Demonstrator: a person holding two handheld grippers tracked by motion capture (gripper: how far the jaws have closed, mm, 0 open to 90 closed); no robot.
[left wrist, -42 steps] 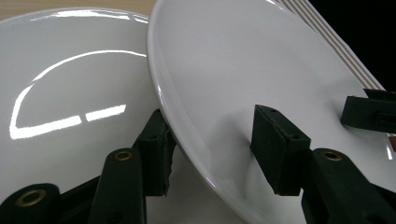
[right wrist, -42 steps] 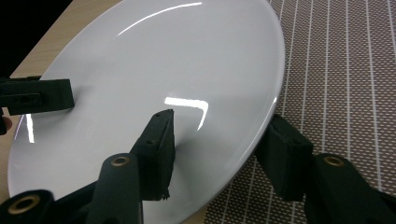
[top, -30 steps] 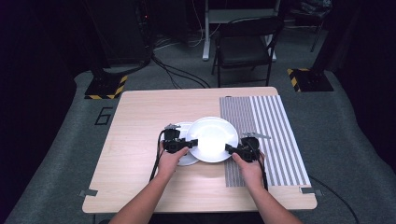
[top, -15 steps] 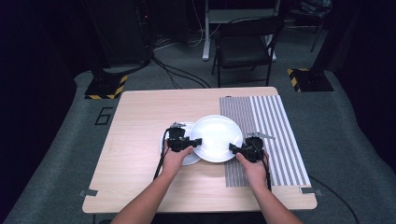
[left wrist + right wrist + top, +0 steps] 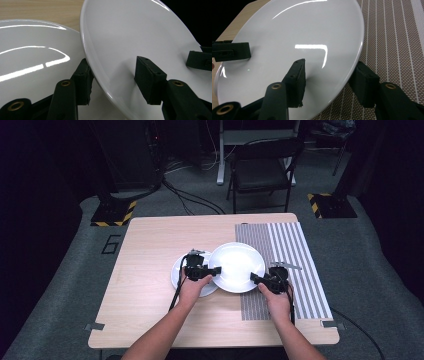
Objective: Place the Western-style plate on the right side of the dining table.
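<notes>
A large white plate hangs between my two grippers, over the table's middle and the mat's left edge. My left gripper is shut on its left rim, one jaw under and one on top. At the opposite rim my right gripper is shut the same way. The plate's glossy face is bare. A smaller white plate lies on the table beneath the large plate's left side, partly covered by my left hand.
A brown and white striped placemat covers the right part of the wooden table. A black folding chair stands beyond the far edge. Cables trail from both grippers toward the person.
The large plate and both grippers have shifted a little to the right, toward the striped mat. The small plate stays put.
</notes>
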